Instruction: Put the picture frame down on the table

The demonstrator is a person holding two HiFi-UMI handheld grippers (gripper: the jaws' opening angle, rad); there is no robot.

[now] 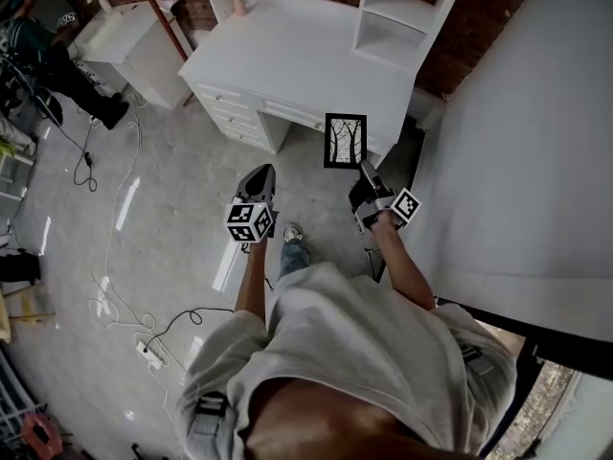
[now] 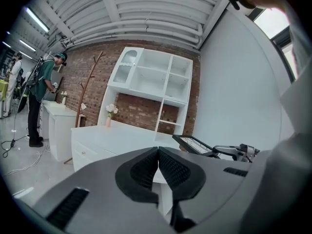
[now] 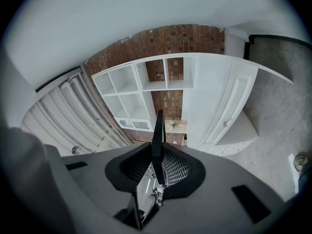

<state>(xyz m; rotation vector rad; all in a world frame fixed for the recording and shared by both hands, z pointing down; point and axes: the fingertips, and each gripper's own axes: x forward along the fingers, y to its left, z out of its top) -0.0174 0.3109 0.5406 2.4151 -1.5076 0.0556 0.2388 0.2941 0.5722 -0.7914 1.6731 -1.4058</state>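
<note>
Black thin-edged rectangular picture frame (image 1: 345, 141) w/ a b/w print of bare trees: prob. light and stiff, but likely glass-fronted, so fragile, esp. at the corners. The smooth rim looks slippery, and held by one edge only it could pivot in the pinch. Best hold, I'd judge: mid-edge, pads flat on front and back, much as it's taken now, or a second edge too if the free gripper helps.

The right gripper (image 1: 368, 173) has its jaws closed narrow on the frame's near edge. The right gripper view shows the thin black rim edge-on between the ribbed pads (image 3: 176, 167). The frame hangs in the air, face roughly up, just before the front edge of the white wooden desk-style table (image 1: 287, 56), not touching it. The left gripper (image 1: 261, 174) is off to the side, pads pressed together w/ nothing between.
</note>
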